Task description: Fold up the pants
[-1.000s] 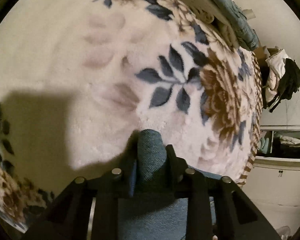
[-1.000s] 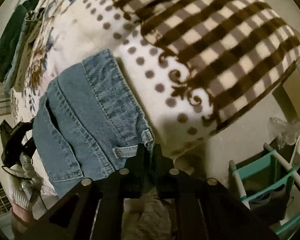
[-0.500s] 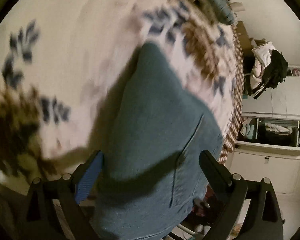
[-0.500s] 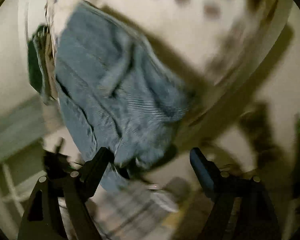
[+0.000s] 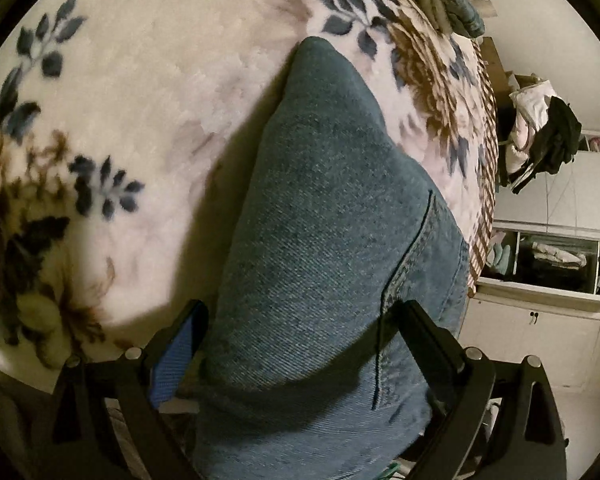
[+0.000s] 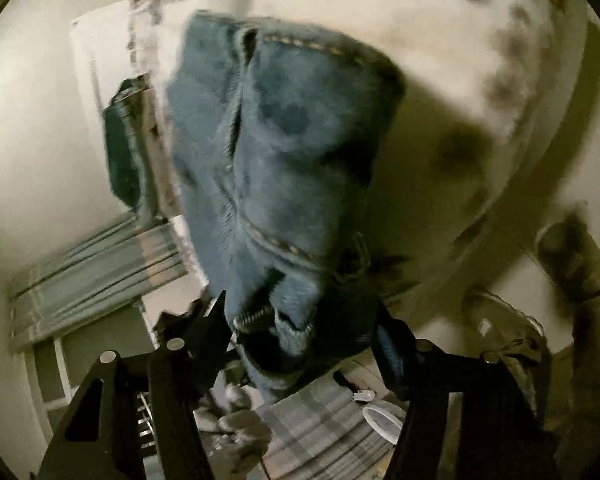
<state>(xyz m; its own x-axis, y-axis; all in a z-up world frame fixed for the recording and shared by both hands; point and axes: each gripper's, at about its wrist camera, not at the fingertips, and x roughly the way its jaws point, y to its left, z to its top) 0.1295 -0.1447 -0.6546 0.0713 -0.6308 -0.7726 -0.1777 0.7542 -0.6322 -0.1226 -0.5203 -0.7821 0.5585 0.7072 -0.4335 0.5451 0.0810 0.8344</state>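
2 claws over folded jeans (image 5: 332, 240) on floral blanket (image 5: 140, 100) | left claw (image 5: 300, 320) spread wide astride the denim, nothing gripped | right claw (image 6: 300, 328) closing around waistband, seemingly for regrasp.

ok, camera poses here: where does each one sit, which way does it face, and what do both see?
Left wrist: on the left claw, angled down at the jeans on the floral blanket; both fingers spread, clear of the denim.
Right wrist: on the right claw, blurred, facing the jeans' zipper end at the blanket's dotted edge; claw closing around the denim.
Shared: the jeans and the blanket.
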